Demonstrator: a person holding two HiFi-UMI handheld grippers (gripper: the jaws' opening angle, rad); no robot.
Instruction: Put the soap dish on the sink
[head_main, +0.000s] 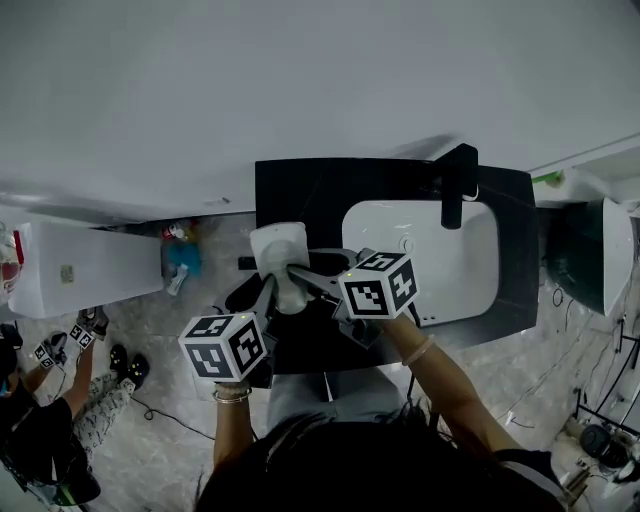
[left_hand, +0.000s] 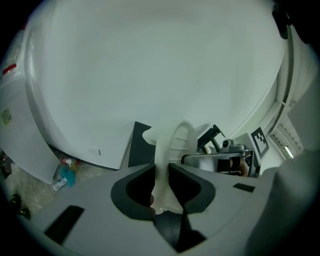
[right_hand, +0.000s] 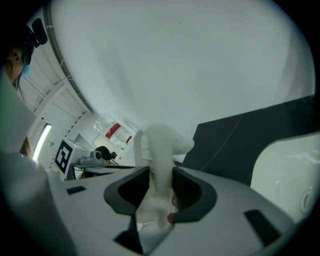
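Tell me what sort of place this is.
Likely a bathroom: a white basin sunk in a black counter, a black faucet over it, and a white soap dish.

Soft, even light fills the head view, brightest on the white wall (head_main: 300, 80) and the white sink (head_main: 450, 270), while the floor (head_main: 170, 420) lies dimmer, with a dark band along the wall's foot. Both gripper views bend straight lines and turn black at the corners. Close to the lens, the soap dish (right_hand: 157, 145) looks soft and blurred.
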